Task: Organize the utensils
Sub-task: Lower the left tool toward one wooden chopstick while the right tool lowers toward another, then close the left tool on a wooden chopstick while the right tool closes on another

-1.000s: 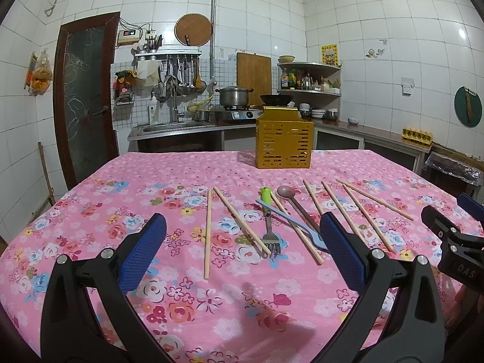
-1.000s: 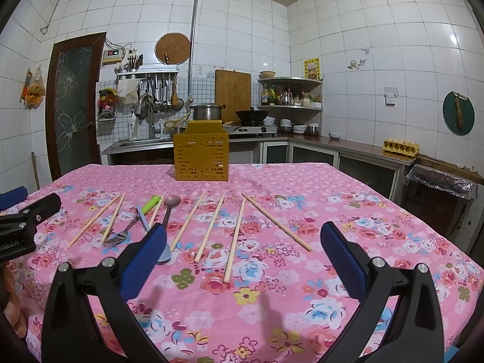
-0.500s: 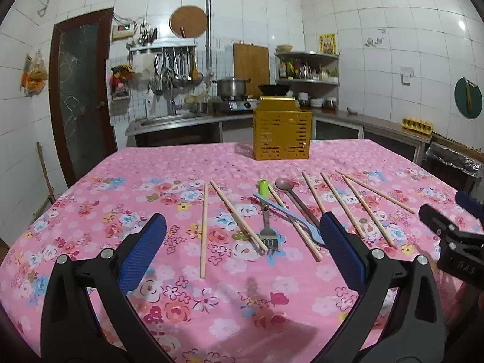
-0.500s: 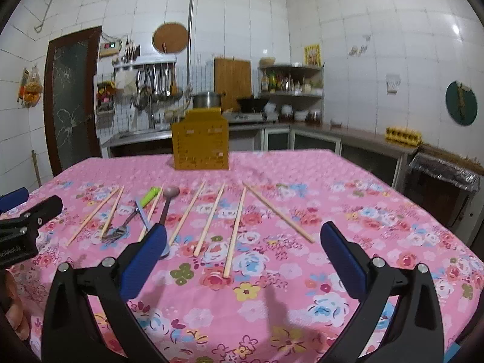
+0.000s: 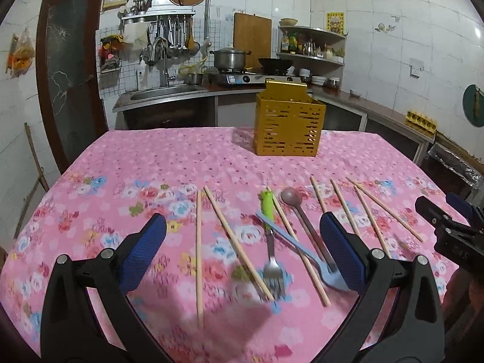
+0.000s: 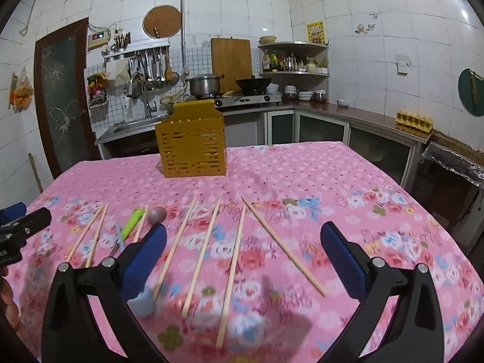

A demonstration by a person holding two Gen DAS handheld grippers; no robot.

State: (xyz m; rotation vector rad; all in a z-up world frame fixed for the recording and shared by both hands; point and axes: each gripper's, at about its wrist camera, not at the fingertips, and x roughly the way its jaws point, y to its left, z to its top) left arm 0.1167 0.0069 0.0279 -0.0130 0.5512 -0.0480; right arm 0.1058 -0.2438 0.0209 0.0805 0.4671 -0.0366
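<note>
Both grippers have dropped closer to the table in the last second and nothing's been picked up yet, so I'd say this is the approach for the first grab. Left gripper (image 5: 242,251) has its jaws wide apart, straddling the fork (image 5: 270,242) and a chopstick (image 5: 237,242). Right gripper (image 6: 243,260) is spread just as wide over more chopsticks (image 6: 231,269), with the blue spoon (image 6: 142,301) poking out by its left pad. The brown spoon (image 5: 302,214) lies a bit further back. All the utensils lie flat on the pink cloth (image 5: 136,175); the yellow holder (image 5: 289,121) is well behind them (looks empty from here, can't see inside). Writing: a yellow wall poster (image 6: 316,32), too small to read
</note>
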